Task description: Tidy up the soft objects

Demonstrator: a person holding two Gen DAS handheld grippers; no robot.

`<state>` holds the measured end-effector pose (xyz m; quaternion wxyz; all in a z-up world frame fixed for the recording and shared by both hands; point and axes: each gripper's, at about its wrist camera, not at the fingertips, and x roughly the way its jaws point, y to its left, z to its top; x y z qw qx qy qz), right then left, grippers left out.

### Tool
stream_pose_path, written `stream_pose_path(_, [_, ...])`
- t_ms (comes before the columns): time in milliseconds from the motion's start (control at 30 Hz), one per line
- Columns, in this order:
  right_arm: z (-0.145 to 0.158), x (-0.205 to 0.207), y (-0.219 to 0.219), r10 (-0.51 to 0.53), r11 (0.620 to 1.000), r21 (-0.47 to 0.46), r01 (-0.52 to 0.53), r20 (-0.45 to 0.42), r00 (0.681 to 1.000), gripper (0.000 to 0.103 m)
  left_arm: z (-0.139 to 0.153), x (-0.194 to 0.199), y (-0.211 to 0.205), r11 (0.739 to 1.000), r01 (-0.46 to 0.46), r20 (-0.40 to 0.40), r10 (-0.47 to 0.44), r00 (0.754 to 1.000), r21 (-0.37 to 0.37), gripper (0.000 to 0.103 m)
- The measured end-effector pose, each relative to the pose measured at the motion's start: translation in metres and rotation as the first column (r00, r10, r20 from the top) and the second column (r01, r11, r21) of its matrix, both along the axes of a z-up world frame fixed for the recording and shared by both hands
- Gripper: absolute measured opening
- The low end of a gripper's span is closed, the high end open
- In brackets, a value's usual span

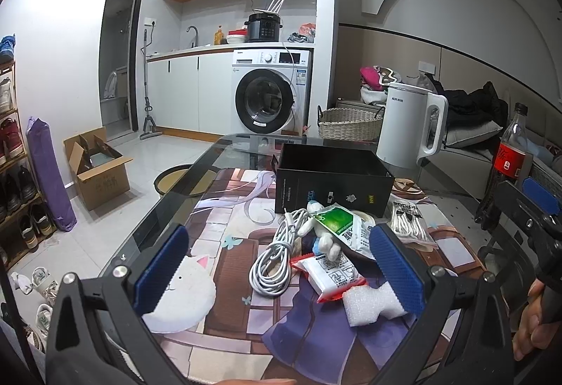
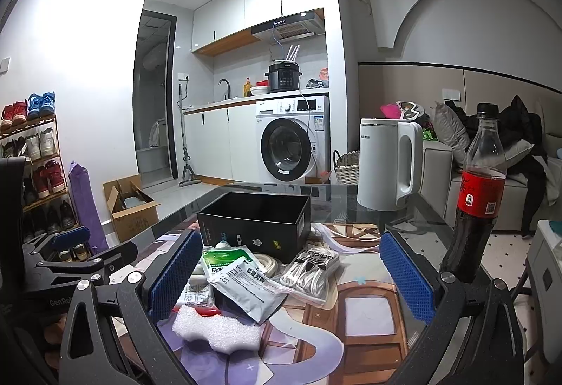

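- Left wrist view: your left claw (image 1: 277,271) hangs wide apart, empty, with the cable (image 1: 272,262), packets and foam block (image 1: 372,304) heaped between its fingers
- Your right claw (image 2: 291,274) gapes too, holding nothing
- Black box (image 2: 256,221) sits open just beyond the heap, likely to receive them

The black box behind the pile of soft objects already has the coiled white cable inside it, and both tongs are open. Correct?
Not quite. The black box looks empty in the right wrist view; the coiled white cable lies on the mat in front of it. Both left tongs and right tongs are open.
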<state>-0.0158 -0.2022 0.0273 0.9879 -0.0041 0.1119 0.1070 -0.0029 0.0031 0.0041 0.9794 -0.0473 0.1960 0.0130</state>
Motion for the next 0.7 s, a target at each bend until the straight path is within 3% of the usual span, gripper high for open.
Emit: stream_pose_path(700, [-0.0003,-0.0017,0.0025,0.007,1.000,0.000,-0.007,-0.002,1.000,0.103,0.0018,-0.0032,0.0028,1.000,-0.004,0.013,0.004,1.000,-0.001,0.103])
